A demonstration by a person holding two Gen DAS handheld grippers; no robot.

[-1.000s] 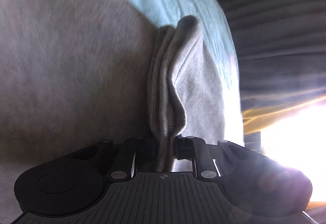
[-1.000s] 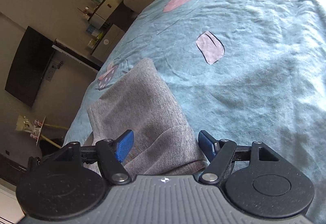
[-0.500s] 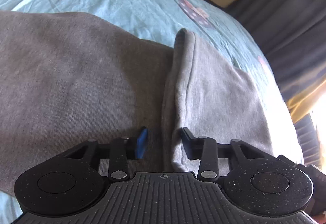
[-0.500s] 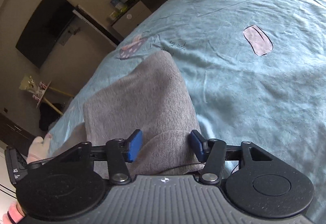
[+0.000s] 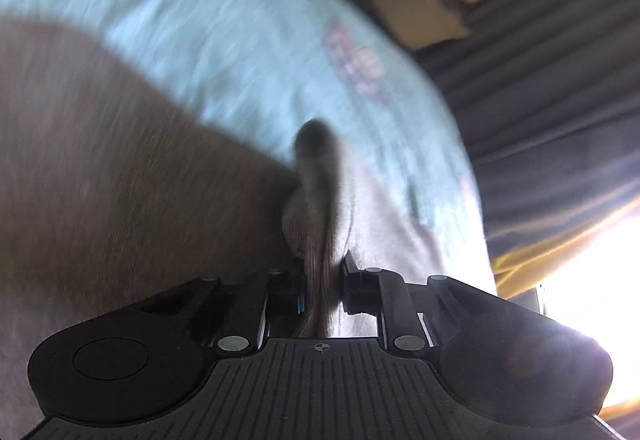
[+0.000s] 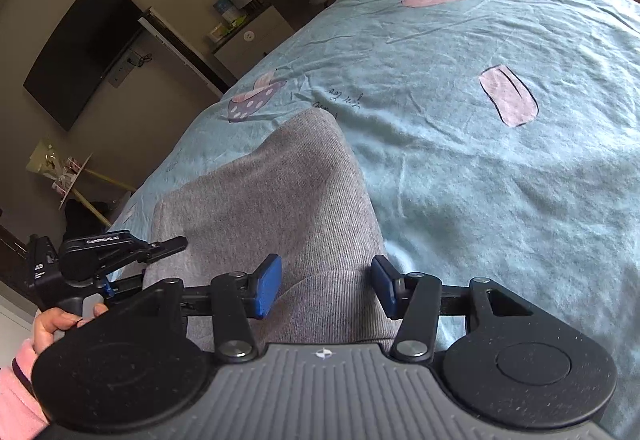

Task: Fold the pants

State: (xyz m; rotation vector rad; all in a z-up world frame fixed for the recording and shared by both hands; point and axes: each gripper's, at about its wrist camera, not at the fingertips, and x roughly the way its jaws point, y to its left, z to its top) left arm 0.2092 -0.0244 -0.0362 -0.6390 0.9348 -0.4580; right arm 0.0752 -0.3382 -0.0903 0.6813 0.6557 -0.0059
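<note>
I judged the fold only partly done: the grey ribbed-knit pants (image 6: 280, 208) lay doubled on the pale blue bedsheet printed with pink shapes (image 6: 500, 168), one narrow end reaching away from me, and at least another fold looked left to make. My left gripper (image 5: 323, 282) had just closed again and was pressed together on a bunched ridge of the grey cloth, which stood up between its black fingers in the blurred left view. My right gripper (image 6: 325, 290) had narrowed and stood half spread, its blue pads (image 6: 267, 290) either side of the rounded near edge of the pants. I saw a gap at each pad, so I took it as not yet gripping.
</note>
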